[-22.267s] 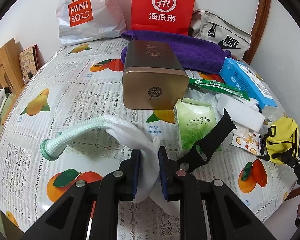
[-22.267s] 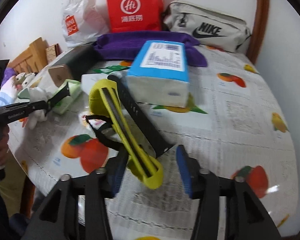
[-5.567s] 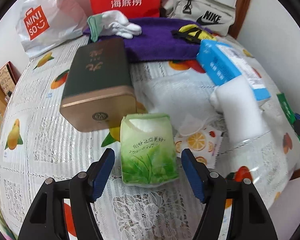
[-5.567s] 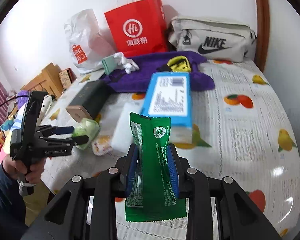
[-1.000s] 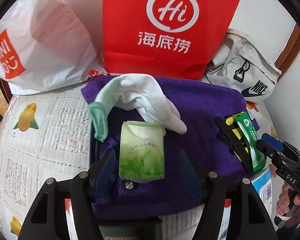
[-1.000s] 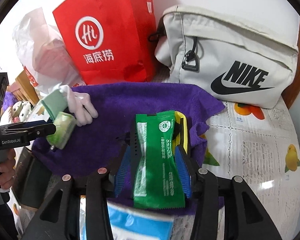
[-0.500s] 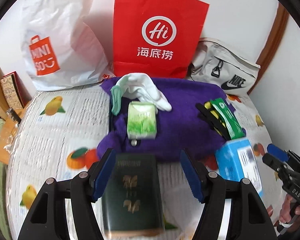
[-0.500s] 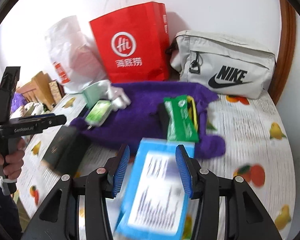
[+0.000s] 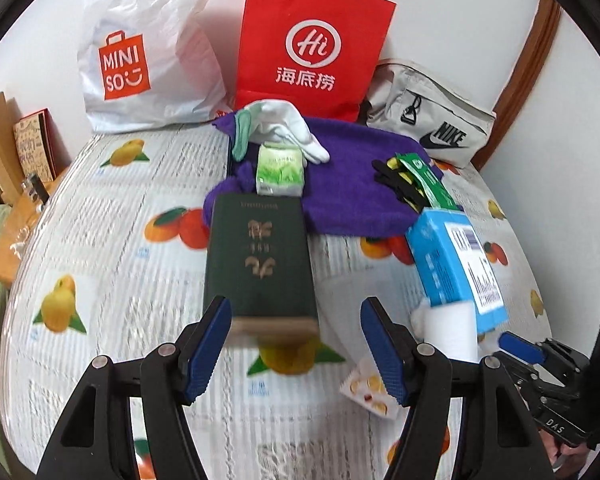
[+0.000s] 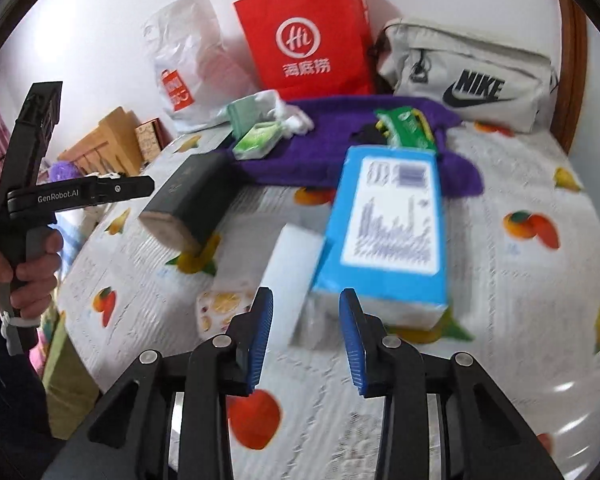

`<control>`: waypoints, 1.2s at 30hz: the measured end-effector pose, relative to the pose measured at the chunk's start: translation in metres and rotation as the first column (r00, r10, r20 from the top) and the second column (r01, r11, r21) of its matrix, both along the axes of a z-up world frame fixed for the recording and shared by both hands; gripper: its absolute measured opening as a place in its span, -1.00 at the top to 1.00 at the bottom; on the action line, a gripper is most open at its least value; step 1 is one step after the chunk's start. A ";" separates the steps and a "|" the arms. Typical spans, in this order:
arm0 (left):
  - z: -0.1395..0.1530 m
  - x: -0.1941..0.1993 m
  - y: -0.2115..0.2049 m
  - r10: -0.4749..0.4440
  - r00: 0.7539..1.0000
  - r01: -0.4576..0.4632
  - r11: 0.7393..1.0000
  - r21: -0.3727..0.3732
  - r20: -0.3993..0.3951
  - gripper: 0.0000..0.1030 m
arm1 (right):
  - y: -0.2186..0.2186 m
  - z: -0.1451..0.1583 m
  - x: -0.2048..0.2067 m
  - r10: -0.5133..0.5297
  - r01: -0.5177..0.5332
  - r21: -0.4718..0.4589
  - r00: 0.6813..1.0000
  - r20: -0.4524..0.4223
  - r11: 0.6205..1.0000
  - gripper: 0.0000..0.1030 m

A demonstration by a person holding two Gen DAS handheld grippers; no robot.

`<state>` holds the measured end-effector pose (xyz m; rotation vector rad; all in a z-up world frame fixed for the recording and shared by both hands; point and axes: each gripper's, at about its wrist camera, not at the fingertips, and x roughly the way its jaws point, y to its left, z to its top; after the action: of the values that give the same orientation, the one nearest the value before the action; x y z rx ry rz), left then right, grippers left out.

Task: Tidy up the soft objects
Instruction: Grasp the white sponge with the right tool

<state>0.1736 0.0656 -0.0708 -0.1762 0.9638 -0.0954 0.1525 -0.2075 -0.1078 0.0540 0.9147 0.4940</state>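
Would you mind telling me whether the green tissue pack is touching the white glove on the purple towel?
Touching. In the left wrist view the white glove fingers drape onto the top edge of the green tissue pack, no purple towel between.

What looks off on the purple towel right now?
On the purple towel, the green sachet lies askew across the yellow pouch, jutting past the towel's edge toward the blue tissue pack. Glove and green tissue packet sit fully on it.

A purple towel [image 9: 352,196] is laid on a white tablecloth [image 9: 112,216] printed with orange and yellow fruit. A white glove [image 9: 284,128] with a mint cuff, a green-and-white tissue pack [image 9: 279,168] and a green sachet [image 9: 428,180] are seen on it.
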 end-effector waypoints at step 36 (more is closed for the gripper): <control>-0.053 -0.048 0.010 0.001 0.996 -0.006 0.998 -0.068 -0.085 -0.27 | 0.020 -0.010 -0.045 0.098 -0.098 -0.034 0.995 -0.002 0.995 0.86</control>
<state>0.1254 0.0754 -0.1238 -0.2467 1.0455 -0.1185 0.1075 -0.1875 -0.1174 -0.0219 0.9291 0.5693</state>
